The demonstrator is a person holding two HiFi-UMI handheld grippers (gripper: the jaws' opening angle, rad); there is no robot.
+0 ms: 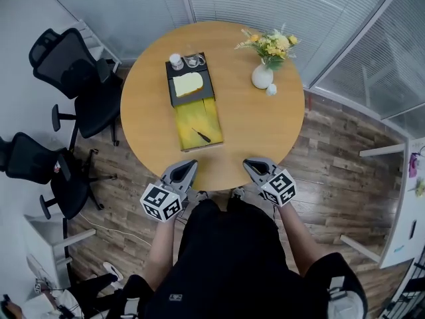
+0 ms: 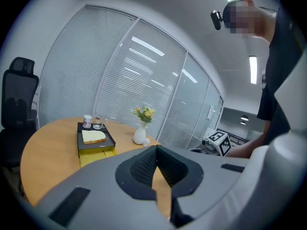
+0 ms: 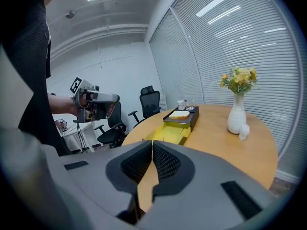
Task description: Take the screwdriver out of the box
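Note:
A black box (image 1: 196, 70) lies on the round wooden table (image 1: 259, 131), its yellow drawer (image 1: 192, 115) pulled out toward me. A small dark-handled screwdriver (image 1: 201, 135) rests in the drawer's near end. On the box top sit a pale yellow slab (image 1: 188, 84) and two small cups (image 1: 176, 60). My left gripper (image 1: 188, 168) hovers at the table's near edge, just short of the drawer, jaws shut and empty. My right gripper (image 1: 249, 165) is level with it further right, also shut and empty. The drawer (image 2: 96, 155) shows ahead of the left gripper (image 2: 156, 147) and, as the drawer (image 3: 172, 132), beyond the right gripper (image 3: 152, 142).
A white vase of flowers (image 1: 263, 75) stands at the table's far right with a small white object (image 1: 271, 90) beside it. Two black office chairs (image 1: 73, 78) stand left of the table. Glass walls with blinds close off the far side.

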